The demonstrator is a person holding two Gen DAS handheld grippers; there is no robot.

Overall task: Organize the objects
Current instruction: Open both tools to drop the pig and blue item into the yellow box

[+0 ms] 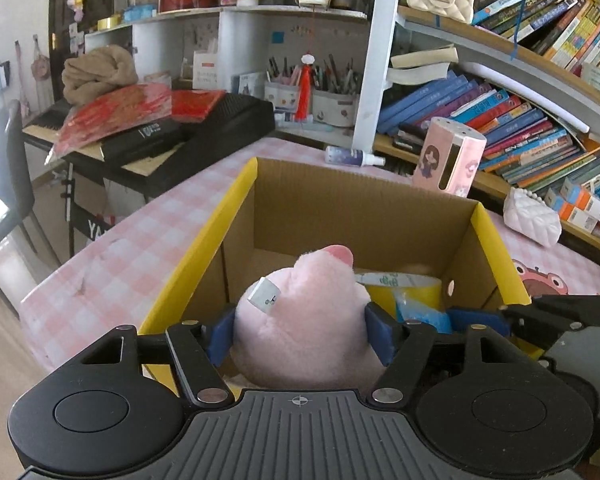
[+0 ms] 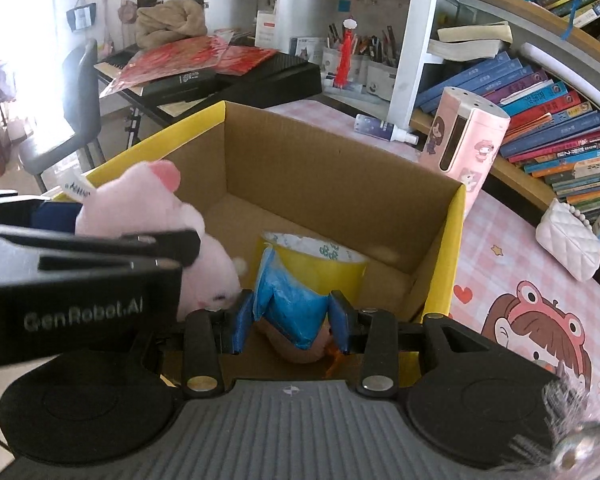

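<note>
1. Nearest the left wrist camera: the left gripper [image 1: 300, 330], its blue pads pressed into both sides of a soft pink plush toy with a white sewn-in label [image 1: 300, 320]. Fingers are clamped on the toy, which bulges between them.
2. The plush sits directly between the fingers, its body running forward along them and its snout pointing away and up. It hangs above the near edge of the open brown corrugated cardboard box with yellow flap edges [image 1: 476, 216], over the interior.
3. Right gripper [image 2: 294, 322]: fingers closed on a crinkled blue plastic packet [image 2: 292, 304] with something tan below it, also above the box's near edge.
4. Just beyond the packet, a yellow roll with a white printed top [image 2: 320, 260] rests on the box floor, toward the right wall.
5. The left gripper body crosses the right view's left side; the two grippers lie side by side, close together.
6. Judgement: both loads are already above the opening, so the coming move turns on going down. The left half of the floor looks free for the plush.
7. The box rests on a pink checked tablecloth [image 1: 140, 248].
</note>
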